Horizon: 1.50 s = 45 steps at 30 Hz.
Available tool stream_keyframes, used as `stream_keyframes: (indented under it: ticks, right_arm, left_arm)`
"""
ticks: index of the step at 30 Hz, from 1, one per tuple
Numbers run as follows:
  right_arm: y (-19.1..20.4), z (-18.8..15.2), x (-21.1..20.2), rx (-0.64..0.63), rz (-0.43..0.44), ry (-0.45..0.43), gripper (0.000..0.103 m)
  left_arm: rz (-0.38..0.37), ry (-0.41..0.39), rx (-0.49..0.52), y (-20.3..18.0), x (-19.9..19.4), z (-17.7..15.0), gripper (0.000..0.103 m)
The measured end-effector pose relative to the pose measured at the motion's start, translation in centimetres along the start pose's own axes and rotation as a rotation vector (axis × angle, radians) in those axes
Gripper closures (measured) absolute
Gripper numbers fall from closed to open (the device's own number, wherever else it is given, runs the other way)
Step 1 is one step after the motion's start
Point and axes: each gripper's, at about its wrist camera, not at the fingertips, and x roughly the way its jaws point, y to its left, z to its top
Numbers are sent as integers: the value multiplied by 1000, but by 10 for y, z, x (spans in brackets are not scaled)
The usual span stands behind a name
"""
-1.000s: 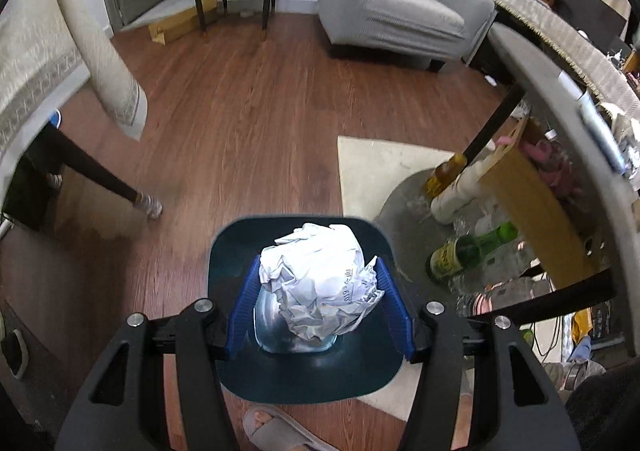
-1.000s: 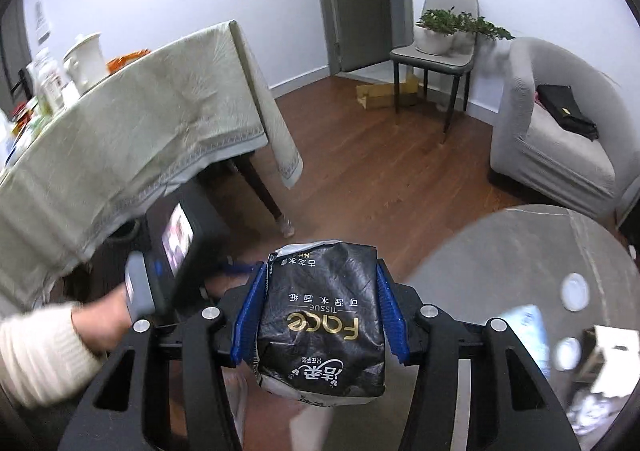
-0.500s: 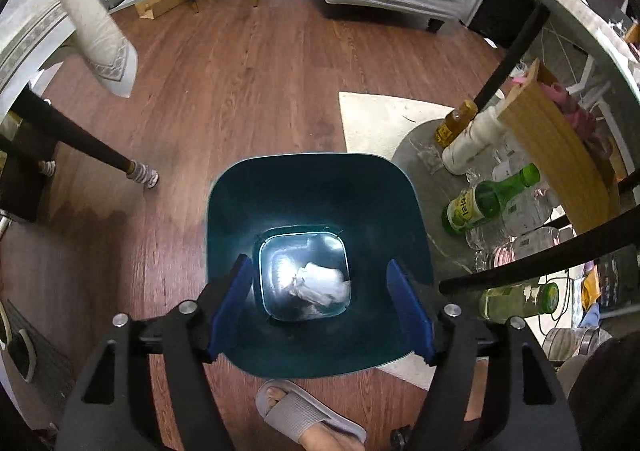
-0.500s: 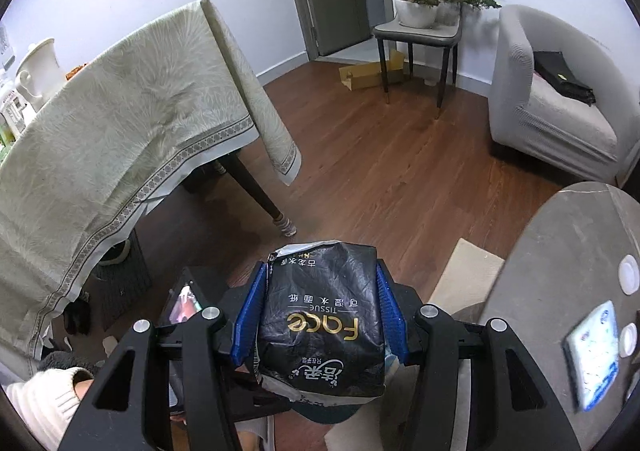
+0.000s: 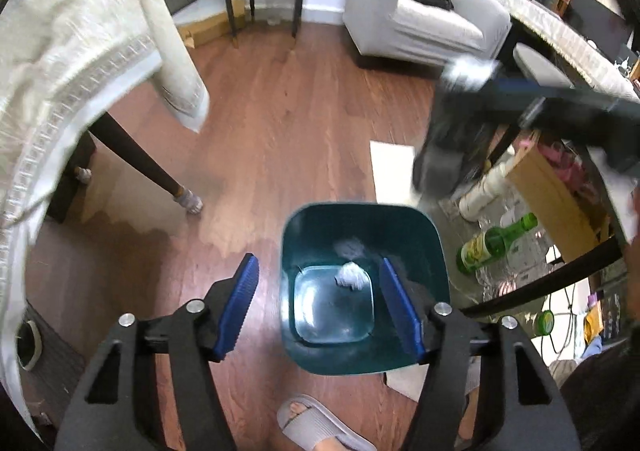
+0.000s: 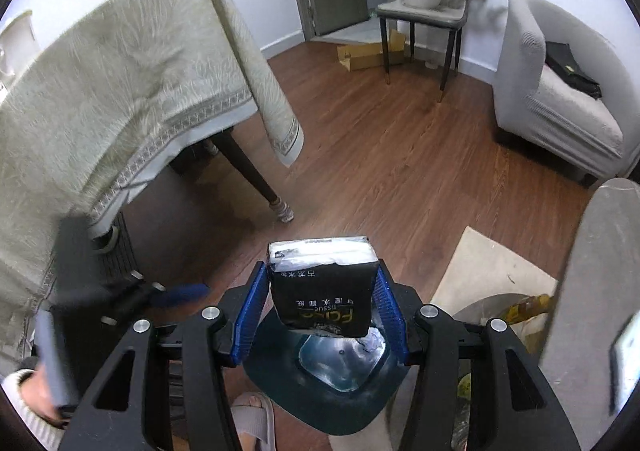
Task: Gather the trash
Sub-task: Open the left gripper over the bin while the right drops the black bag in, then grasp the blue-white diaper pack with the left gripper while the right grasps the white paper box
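Now the dark teal trash bin [image 5: 362, 291] is seen standing on the wooden floor [image 5: 288, 139], beside the edge of a pale rug [image 5: 390, 167] and near the green glass bottle [image 5: 496, 245] lying under the round side table. One crumpled paper ball [image 5: 352, 276] already lies at the bottom of the bin, toward its far wall. The black tissue pack [image 6: 322, 291] is clamped between the blue pads of the right gripper [image 6: 320, 311], whose jaws are set narrow against the pack's two sides; the pack is held directly above the bin's mouth, its lower end well clear of the rim. The left gripper [image 5: 320, 311] hangs empty over the bin's near-left edge; its jaws have just been closing, are moderately apart, and nothing is held between them. The step in hand is judged to be the dropping of the pack; the right jaws need only be opened while kept centred over the opening.
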Motion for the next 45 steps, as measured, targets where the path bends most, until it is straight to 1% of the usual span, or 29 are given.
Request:
stream_keyframes:
  ticks: [2, 4, 6, 7, 10, 11, 12, 14, 15, 20, 22, 23, 24, 26, 28, 31, 35, 37, 39, 40, 41, 43, 45]
  right_arm:
    - [3, -4, 12, -15, -18, 13, 50]
    - [3, -7, 23, -14, -25, 31, 50]
    - [2, -9, 32, -12, -25, 49, 50]
    - [2, -11, 36, -12, -22, 62, 50]
    - [3, -22, 51, -14, -11, 103, 50]
    - [3, -24, 54, -16, -14, 111, 50]
    - [3, -28, 59, -12, -11, 122, 50]
    - [1, -35, 65, 18, 32, 134, 50]
    - [1, -38, 67, 22, 37, 142, 50]
    - [5, -54, 81, -20, 1, 175, 49]
    - [8, -63, 88, -30, 1, 196, 49]
    - [11, -67, 91, -44, -1, 205, 45]
    - [13, -69, 92, -54, -7, 205, 34]
    - [17, -73, 89, -72, -17, 196, 26]
    - [19, -73, 81, -80, -11, 182, 26]
    - [22, -70, 64, -82, 19, 143, 26]
    - [23, -60, 20, -81, 66, 45, 26]
    - [23, -56, 1, -81, 75, 1, 26]
    - [20, -52, -23, -78, 72, -59, 26]
    - [18, -50, -35, -75, 70, -92, 26]
    - [15, -48, -46, -71, 65, -119, 26]
    - [10, -47, -61, -66, 55, -155, 23]
    - [2, -46, -79, -65, 27, -194, 20]
  left_arm:
    - [17, -32, -8, 3, -15, 5, 45]
    - [9, -54, -30, 7, -26, 9, 46]
    - [7, -73, -40, 9, -36, 12, 49]
    - [10, -82, -43, 10, -39, 13, 52]
    - [6, -126, -57, 10, -54, 22, 57]
    - [2, -138, -64, 10, -59, 24, 61]
    - [-2, -154, -73, 10, -64, 28, 62]
    - [-9, -182, -84, 7, -74, 35, 62]
    - [-16, -196, -86, 4, -79, 39, 62]
    - [-57, -253, -92, -7, -99, 53, 63]
    - [-66, -266, -88, -12, -104, 56, 63]
    - [-73, -274, -88, -15, -106, 59, 63]
    - [-80, -279, -88, -17, -109, 60, 63]
    - [-87, -290, -89, -23, -114, 63, 63]
    - [-95, -305, -81, -28, -120, 67, 63]
    - [-85, -323, -59, -37, -126, 71, 63]
    - [-76, -347, -48, -44, -134, 77, 63]
    - [-86, -357, -54, -45, -138, 80, 60]
    - [-126, -363, -69, -47, -142, 83, 59]
    - [-133, -369, -71, -48, -144, 83, 59]
    - [-139, -381, -67, -51, -147, 85, 55]
    - [-138, -398, -62, -58, -149, 89, 50]
    - [-147, -400, -61, -64, -148, 91, 48]
